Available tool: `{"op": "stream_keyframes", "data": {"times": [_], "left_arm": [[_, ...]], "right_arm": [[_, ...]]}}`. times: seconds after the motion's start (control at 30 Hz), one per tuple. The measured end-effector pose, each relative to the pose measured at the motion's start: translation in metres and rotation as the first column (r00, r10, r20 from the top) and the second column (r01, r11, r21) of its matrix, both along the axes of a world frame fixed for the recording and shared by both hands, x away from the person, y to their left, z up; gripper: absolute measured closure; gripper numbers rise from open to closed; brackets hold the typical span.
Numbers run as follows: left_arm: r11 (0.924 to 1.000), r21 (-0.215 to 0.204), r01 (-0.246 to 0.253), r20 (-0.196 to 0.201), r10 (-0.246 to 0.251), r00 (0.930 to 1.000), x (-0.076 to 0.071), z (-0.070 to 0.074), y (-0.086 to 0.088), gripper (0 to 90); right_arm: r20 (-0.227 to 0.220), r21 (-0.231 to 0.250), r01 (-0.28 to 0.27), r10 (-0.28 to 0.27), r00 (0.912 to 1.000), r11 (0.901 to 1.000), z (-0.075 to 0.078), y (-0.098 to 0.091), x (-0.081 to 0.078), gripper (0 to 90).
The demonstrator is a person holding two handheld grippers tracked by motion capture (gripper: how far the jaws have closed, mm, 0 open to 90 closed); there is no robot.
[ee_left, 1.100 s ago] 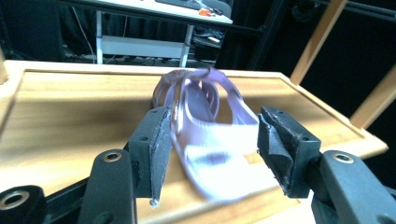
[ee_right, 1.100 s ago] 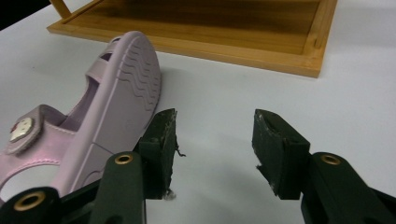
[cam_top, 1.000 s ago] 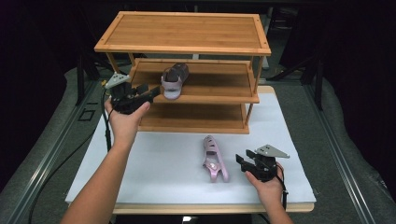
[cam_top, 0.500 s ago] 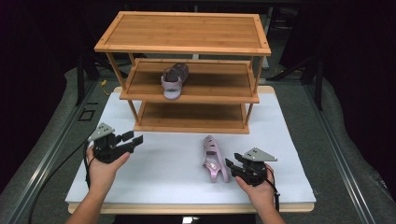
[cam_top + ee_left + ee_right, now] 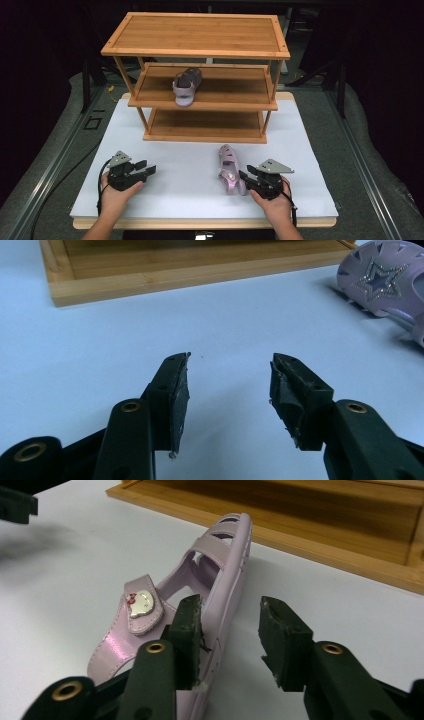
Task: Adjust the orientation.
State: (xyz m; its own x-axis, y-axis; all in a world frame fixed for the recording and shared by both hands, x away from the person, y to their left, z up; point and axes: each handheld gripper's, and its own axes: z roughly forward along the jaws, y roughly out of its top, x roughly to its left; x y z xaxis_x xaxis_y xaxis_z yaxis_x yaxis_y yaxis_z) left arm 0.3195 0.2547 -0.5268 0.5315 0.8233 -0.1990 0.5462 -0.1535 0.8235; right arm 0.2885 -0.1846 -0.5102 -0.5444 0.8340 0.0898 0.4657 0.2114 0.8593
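At lower left of the high view, the left gripper (image 5: 150, 170) is black with a grey three-cornered plate and a black cable. The right gripper (image 5: 246, 176), lower right, matches. Brass-ringed holes mark the black fingers (image 5: 176, 385). Forearms are bare.

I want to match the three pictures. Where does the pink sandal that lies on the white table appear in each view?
High view: pink sandal lies right of centre on the white table, beside the right gripper.
Left gripper view: its star-decorated toe is at the top right corner.
Right gripper view: centre, its side wall between the jaws.
Shared landmark: the wooden rack's bottom shelf.
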Motion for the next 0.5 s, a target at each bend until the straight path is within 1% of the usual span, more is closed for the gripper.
{"op": "stream_keyframes", "data": {"times": [0.03,0.07,0.1,0.13,0.2,0.23,0.27,0.3,0.33,0.37,0.4,0.43,0.47,0.5], "left_arm": [[1.0,-0.004,0.002,-0.005,-0.002,1.0,0.0,-0.001,-0.001,49.3],[0.9999,0.005,0.009,-0.005,-0.009,0.9999,-0.001,-0.002,-0.003,49.2],[0.9999,0.005,0.009,-0.005,-0.009,0.9999,-0.001,-0.002,-0.003,49.2],[0.9999,0.008,0.014,-0.005,-0.014,0.9999,0.0,-0.002,-0.003,49.2],[0.9999,0.01,0.014,-0.008,-0.014,0.9999,0.0,-0.003,-0.004,49.2],[0.9998,0.011,0.015,-0.012,-0.015,0.9998,0.0,-0.004,-0.005,49.1],[0.9997,0.015,0.018,-0.014,-0.018,0.9997,0.0,-0.004,-0.005,49.1],[0.9997,0.014,0.018,-0.015,-0.018,0.9997,0.0,-0.005,-0.006,49.1],[0.9996,0.017,0.021,-0.021,-0.02,0.9996,0.0,-0.006,-0.007,49.1],[0.9994,0.024,0.026,-0.026,-0.026,0.9993,0.001,-0.007,-0.009,49.1],[0.9994,0.024,0.026,-0.026,-0.026,0.9993,0.001,-0.007,-0.009,48.9],[0.9992,0.03,0.028,-0.029,-0.027,0.9992,0.001,-0.008,-0.009,48.9],[0.9992,0.03,0.024,-0.029,-0.023,0.9993,0.001,-0.008,-0.01,48.8],[0.9993,0.028,0.023,-0.028,-0.023,0.9994,0.0,-0.008,-0.01,48.6]], "right_arm": [[-0.004,0.007,0.009,-0.009,0.9999,0.9999,0.0,-0.003,0.001,64.0],[-0.016,0.005,0.038,-0.038,0.9992,0.9993,-0.001,-0.008,0.001,66.7],[-0.016,0.005,0.038,-0.038,0.9992,0.9993,-0.001,-0.008,0.001,66.7],[-0.017,-0.005,0.055,-0.055,0.9984,0.9985,-0.002,-0.012,0.002,67.1],[-0.043,-0.02,0.09,-0.091,0.9949,0.9957,-0.005,-0.019,0.005,66.9],[-0.069,-0.045,0.126,-0.129,0.9892,0.991,-0.009,-0.026,0.009,66.6],[-0.069,-0.045,0.126,-0.129,0.9892,0.991,-0.009,-0.026,0.009,66.6],[-0.112,-0.015,0.128,-0.129,0.9853,0.9916,-0.015,-0.034,0.014,65.9],[-0.112,-0.015,0.128,-0.129,0.9853,0.9916,-0.015,-0.034,0.014,65.9],[-0.147,-0.035,0.156,-0.159,0.9762,0.9872,-0.018,-0.041,0.018,65.4],[-0.147,-0.035,0.156,-0.159,0.9762,0.9872,-0.018,-0.041,0.018,65.4],[-0.149,-0.047,0.174,-0.18,0.9723,0.9835,-0.019,-0.043,0.019,64.6],[-0.165,-0.066,0.179,-0.188,0.9683,0.9816,-0.019,-0.046,0.02,62.1],[-0.17,-0.077,0.185,-0.195,0.9659,0.9798,-0.019,-0.048,0.021,60.8]]}}
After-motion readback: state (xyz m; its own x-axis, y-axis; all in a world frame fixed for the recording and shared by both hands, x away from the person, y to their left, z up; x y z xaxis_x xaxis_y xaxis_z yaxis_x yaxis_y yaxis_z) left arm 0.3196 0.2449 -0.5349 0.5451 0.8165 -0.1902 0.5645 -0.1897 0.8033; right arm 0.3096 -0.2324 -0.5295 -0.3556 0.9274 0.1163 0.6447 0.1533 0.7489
